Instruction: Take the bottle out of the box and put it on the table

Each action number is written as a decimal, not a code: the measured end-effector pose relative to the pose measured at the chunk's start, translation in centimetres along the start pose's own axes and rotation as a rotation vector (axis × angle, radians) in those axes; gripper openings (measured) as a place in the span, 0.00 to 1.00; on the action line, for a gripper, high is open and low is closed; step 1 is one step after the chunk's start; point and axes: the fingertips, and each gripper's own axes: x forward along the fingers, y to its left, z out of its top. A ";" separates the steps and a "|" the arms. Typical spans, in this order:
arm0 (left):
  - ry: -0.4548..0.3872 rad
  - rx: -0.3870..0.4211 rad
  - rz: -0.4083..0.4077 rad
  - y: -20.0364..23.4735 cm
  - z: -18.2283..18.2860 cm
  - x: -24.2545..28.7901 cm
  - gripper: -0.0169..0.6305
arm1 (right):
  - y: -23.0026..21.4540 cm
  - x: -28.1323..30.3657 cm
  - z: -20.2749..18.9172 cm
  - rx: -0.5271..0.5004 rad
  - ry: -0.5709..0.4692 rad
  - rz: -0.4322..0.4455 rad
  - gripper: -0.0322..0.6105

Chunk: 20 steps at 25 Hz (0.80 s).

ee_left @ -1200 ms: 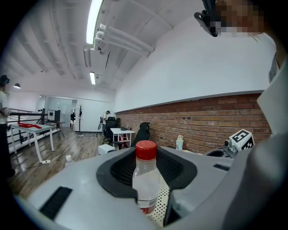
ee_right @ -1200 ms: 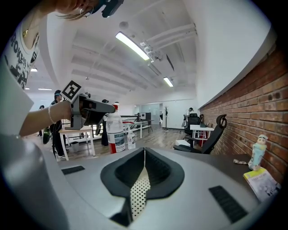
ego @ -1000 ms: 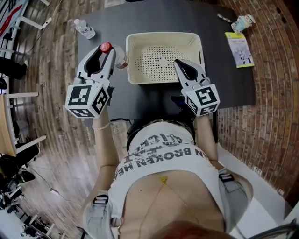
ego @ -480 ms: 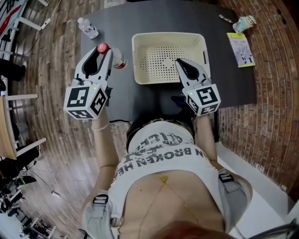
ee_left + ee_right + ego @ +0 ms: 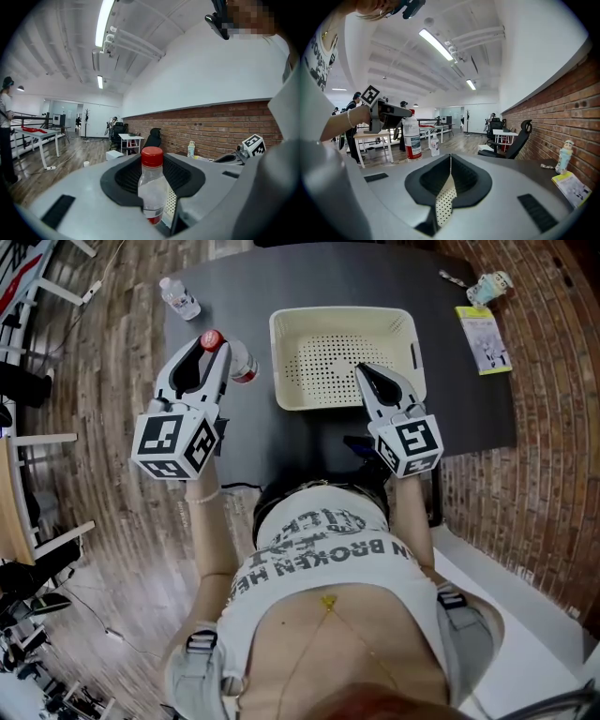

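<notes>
Bottle [image 5: 240, 363] in left gripper [image 5: 208, 345], seemingly farther from box [image 5: 343, 312] than before.

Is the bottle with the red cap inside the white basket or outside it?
Outside. The left gripper grips the bottle beside the basket, left of its rim, over the dark table.

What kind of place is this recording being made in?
Probably an open-plan office or lab workspace: a long brick wall, white desks with office chairs, and strip lights on the ceiling.
</notes>
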 end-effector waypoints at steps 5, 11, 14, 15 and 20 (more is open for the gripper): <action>-0.001 0.003 0.002 0.6 0.1 -0.4 0.25 | 0.4 0.2 0.1 0.000 -0.001 -0.002 0.07; 0.004 0.001 0.009 1.3 -0.3 -0.7 0.25 | 0.9 0.6 0.0 0.000 -0.001 0.000 0.07; 0.006 0.002 0.011 1.6 -0.4 -1.0 0.25 | 1.1 0.7 0.1 -0.001 -0.002 0.001 0.07; 0.006 0.003 0.011 1.7 -0.3 -1.1 0.25 | 1.2 0.8 0.2 -0.002 -0.003 0.002 0.07; 0.010 0.002 0.011 2.1 -0.5 -1.2 0.25 | 1.7 1.2 0.3 -0.002 -0.003 0.006 0.07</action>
